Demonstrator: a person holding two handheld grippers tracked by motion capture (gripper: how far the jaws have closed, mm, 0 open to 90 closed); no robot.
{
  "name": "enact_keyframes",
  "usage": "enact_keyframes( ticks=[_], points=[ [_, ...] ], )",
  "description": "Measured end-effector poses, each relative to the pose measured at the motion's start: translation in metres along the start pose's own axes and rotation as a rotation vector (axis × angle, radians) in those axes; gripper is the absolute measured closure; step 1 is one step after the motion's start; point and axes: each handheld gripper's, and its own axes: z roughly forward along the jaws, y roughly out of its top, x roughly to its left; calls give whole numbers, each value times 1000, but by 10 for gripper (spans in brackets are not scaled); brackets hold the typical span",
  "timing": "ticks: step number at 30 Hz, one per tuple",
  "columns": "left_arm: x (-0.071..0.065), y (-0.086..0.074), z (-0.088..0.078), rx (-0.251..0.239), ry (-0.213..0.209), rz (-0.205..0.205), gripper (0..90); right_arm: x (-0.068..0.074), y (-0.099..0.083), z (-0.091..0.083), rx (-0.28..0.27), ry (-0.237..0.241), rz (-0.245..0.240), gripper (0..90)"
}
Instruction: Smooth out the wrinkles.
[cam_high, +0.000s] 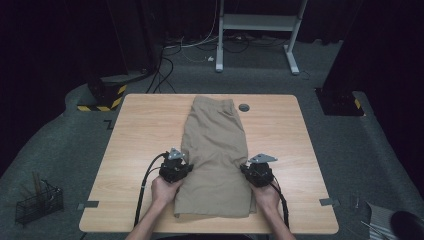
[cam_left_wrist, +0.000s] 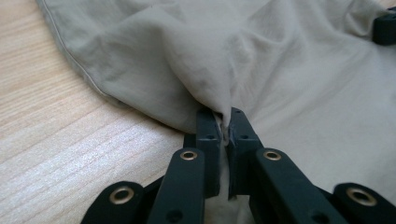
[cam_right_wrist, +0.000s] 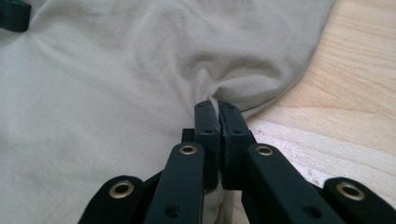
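Lying lengthwise down the middle of the wooden desk (cam_high: 135, 150), the khaki shorts (cam_high: 215, 145) run from the waistband at twelve o'clock to the leg hems at six o'clock, close to the near edge. Both hands work the lower half of the garment. The left gripper (cam_high: 176, 170) sits at the shorts' nine o'clock edge, and in the left gripper view its fingers (cam_left_wrist: 208, 133) are pinched together on a raised fold of the cloth, a thin ridge of fabric showing in the narrow slit between them. The right gripper (cam_high: 257, 172) sits opposite, at the three o'clock edge, and in the right gripper view its fingers (cam_right_wrist: 205, 123) are likewise clamped on a puckered fold right at the hem line, with bare wood just beside it. Fabric bunches and wrinkles toward each pinch. A small dark round disc (cam_high: 244, 107) lies on the desk just beside the waistband, toward one o'clock. Off the desk, on the floor at eight o'clock, stands a wire basket (cam_high: 37, 204).
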Motion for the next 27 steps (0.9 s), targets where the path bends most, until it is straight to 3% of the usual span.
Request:
enact_keyframes(
  ticks=[6,17,27],
  points=[
    [-6,3,-20,-73,-23,26,862,4,2,-17,-59,16,-39,879],
    [-10,19,-45,-157,-49,56,863,4,14,-51,-189,32,-76,880],
    [-10,23,-52,-175,-56,52,864,7,23,-58,-192,29,-105,880]
  ],
)
